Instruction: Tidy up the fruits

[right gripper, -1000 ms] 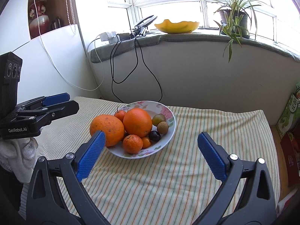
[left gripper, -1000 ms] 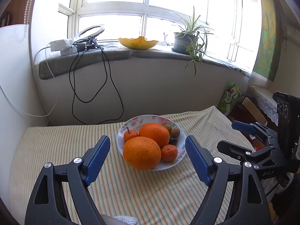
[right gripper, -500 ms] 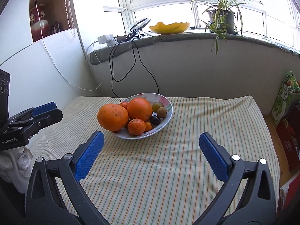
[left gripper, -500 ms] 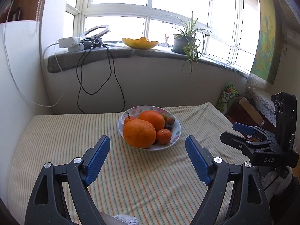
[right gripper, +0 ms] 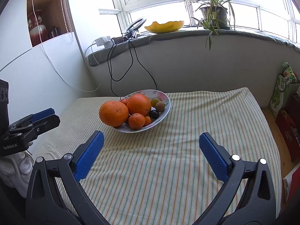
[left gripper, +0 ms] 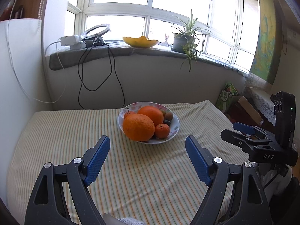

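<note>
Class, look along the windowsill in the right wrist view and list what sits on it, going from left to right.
White power strip → ring light → yellow bowl → potted plant.

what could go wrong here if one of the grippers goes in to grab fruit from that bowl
1. The biggest orange overhangs the near rim of the bowl; a nudge might roll it onto the striped cloth.
2. The fruit is piled tight: the small mandarin touches its neighbours, so open jaws reaching for it may push the dark plum or others out.
3. The cloth looks loose and wrinkled, so a push could slide the bowl.
</note>
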Demonstrator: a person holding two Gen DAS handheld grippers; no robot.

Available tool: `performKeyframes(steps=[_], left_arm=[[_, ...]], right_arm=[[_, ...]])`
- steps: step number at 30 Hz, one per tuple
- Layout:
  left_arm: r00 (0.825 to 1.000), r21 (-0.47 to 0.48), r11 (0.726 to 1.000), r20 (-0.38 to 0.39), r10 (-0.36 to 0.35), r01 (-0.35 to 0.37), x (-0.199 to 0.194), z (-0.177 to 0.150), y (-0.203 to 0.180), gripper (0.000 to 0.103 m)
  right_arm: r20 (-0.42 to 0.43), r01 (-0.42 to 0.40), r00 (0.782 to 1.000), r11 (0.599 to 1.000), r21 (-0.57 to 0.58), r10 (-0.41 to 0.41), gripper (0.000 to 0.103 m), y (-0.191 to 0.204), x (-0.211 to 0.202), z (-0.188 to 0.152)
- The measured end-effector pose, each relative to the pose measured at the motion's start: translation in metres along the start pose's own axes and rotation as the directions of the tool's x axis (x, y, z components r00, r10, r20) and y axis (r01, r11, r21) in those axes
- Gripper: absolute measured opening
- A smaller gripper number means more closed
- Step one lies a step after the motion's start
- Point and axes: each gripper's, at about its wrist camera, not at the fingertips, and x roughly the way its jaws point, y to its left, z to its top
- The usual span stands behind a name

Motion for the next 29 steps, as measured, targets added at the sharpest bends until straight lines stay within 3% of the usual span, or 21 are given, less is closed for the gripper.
performKeyframes(steps=[29], left_arm=[[1.0,0.003,1.0,0.01,0.006,-0.006,-0.0023,-0.005,0.0047,0.083]], right_arm=[[-0.02,-0.01,1.0,0.998,0.068,0.011,0.103,-0.0052,0.0049,-0.0069]])
